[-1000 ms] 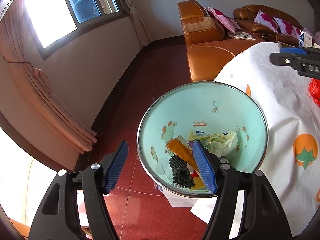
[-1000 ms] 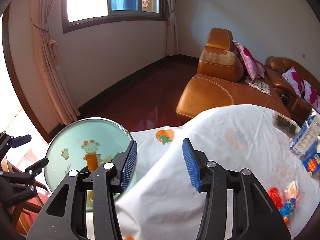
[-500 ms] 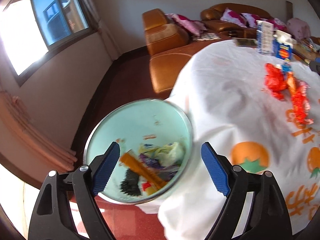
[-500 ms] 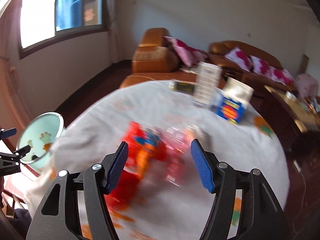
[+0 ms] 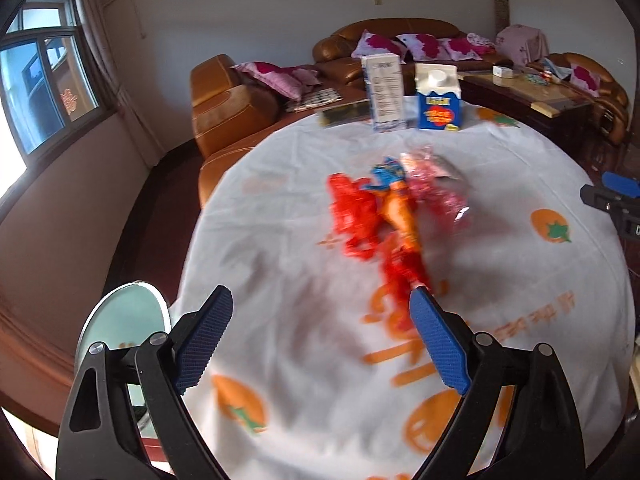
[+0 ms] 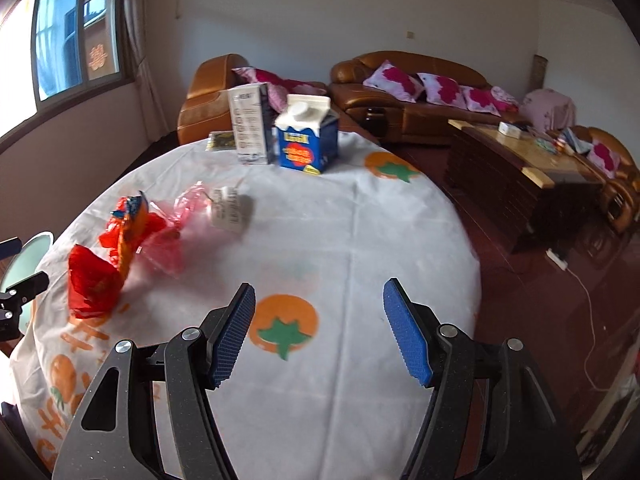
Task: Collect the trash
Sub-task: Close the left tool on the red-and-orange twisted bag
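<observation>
The mint bin (image 5: pixel 120 320) sits at lower left of the left view, contents hidden. Crumpled red wrappers (image 5: pixel 360 216) lie mid-surface (image 5: pixel 500 280). The left gripper (image 5: pixel 320 340) is opening, fingers empty; the right gripper (image 6: pixel 320 328) stands open, empty. Only the right view shows the coffee table (image 6: pixel 532 160).

Print on the tall carton (image 6: pixel 251 124) beyond the fingers is too blurred to read. The blue carton (image 6: pixel 307 140) label and the orange tablecloth (image 5: pixel 532 316) characters are illegible too.

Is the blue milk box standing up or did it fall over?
Standing up. The blue carton sits on its base, white cap on top.
</observation>
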